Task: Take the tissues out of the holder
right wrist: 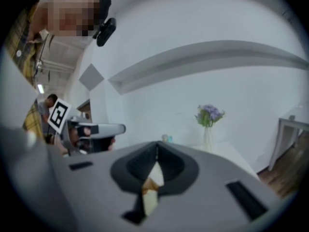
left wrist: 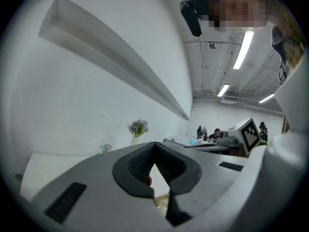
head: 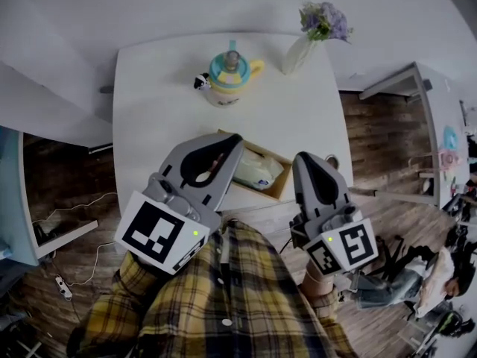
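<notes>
Left gripper point(head: 223, 146) and right gripper point(head: 305, 162) are both pressed together and hold nothing. Between them the tissues point(head: 257, 171) lie in the holder point(head: 282, 186) on the worktop point(head: 164, 103). The pack looks light, soft and probably slippery, so it is better to pinch its crumpled top.

table point(head: 149, 95): plain white
holder point(head: 281, 188): light tan wood
tissues point(head: 257, 171): pale whitish-green pack
cup point(head: 223, 79), far: cream body, blue lid, yellow handle
vase point(head: 297, 54): white
flowers point(head: 326, 21): purple, green leaves
shirt point(head: 223, 297), near: yellow and dark plaid
left gripper point(head: 234, 137): grey, black inset, black-and-white square marker
right gripper point(head: 301, 157): same grey, black and marker
floor point(head: 373, 140), right: brown planks
</notes>
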The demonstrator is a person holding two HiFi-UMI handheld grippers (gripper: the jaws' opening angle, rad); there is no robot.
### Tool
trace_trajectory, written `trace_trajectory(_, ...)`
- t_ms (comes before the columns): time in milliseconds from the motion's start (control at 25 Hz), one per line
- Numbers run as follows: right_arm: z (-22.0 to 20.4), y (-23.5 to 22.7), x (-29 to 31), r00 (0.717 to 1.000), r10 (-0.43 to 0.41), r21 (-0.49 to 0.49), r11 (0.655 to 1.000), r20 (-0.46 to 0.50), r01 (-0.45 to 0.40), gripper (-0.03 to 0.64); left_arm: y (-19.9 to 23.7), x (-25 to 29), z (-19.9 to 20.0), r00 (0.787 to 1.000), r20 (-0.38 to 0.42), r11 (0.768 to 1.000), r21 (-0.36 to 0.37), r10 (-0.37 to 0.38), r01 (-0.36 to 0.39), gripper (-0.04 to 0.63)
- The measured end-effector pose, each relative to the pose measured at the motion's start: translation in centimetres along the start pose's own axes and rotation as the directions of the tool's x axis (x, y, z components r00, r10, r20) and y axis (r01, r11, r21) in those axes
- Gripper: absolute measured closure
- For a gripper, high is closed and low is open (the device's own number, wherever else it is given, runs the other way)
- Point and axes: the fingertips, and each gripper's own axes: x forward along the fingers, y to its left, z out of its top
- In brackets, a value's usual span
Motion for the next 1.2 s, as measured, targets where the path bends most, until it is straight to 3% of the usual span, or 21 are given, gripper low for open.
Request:
trace_trajectory(240,-0.3,-0.5,1.6,0.999,-0.044,0.016,0.999,-0.010,0.045,0.604,1.1,1.0,-0.3,0.998,-0.031,0.999,-0.019,-0.046,0.046,0.591)
trace_trajectory(560,-0.2,-1.0,2.4,0.999,-0.041,0.020,0.999,-0.033,0.041,0.604,2.0,2.0,-0.5,0.998,-0.047,0.998,-0.042,-0.046,0.044,0.591)
trace_trajectory(1200,-0.2,-2.3,3.1,0.992,0.075,0.015,0.997,-0.097,-0.074,0.603,1.6,4.6,-0.2,1.000,-0.010,0.999,-0.042,0.001,-0.001,0.591)
